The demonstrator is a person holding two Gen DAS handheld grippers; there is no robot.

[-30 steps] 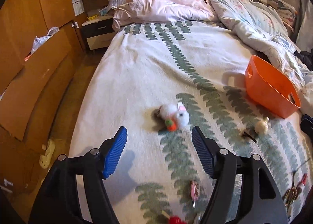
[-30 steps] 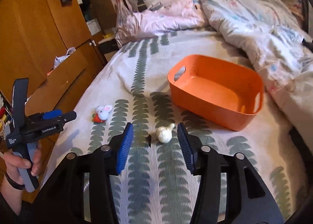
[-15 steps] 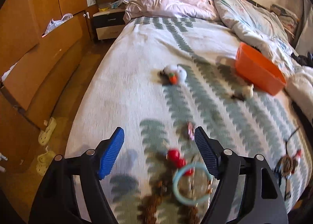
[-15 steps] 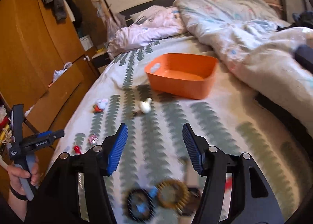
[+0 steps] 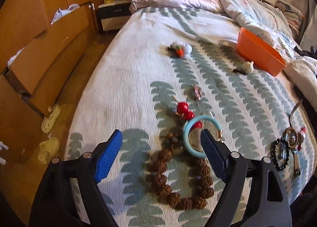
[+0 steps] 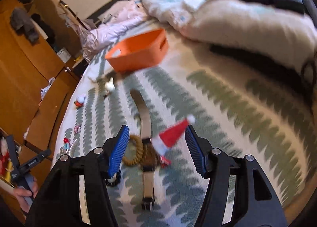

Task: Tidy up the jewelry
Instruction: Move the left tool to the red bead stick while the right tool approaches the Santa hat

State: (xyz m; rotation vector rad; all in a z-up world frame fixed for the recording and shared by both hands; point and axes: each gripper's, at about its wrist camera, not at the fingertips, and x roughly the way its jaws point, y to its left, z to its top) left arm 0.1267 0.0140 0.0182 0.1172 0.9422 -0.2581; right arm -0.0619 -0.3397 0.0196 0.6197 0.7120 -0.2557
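Observation:
My left gripper (image 5: 161, 155) hovers low over the bedspread, its jaws opening, with no pad touching anything. A brown bead necklace (image 5: 178, 185) lies under it. A teal bracelet (image 5: 199, 139) sits by the right pad, and red beads (image 5: 185, 111) and a pink clip (image 5: 197, 92) lie beyond. My right gripper (image 6: 156, 148) stands open over a pile: a red Santa-hat clip (image 6: 172, 135), a tan coil tie (image 6: 134, 153), a strapped watch (image 6: 147, 159) and a black bead bracelet (image 6: 114, 181). The orange basket (image 5: 259, 54) (image 6: 138, 52) stands farther up the bed.
A bunny toy with a carrot (image 5: 181, 48) and a small white piece (image 5: 247, 67) lie mid-bed. Rumpled duvets (image 6: 227, 15) fill the far side. Wooden wardrobes (image 5: 39, 29) line the left, with slippers (image 5: 49, 116) on the floor. A person's hand (image 6: 25, 195) shows at lower left.
Both views have pulled back toward the near end of the bed, bringing the jewelry piles under the jaws. Both sets of jaws stand wider. The right view has rolled and is blurred.

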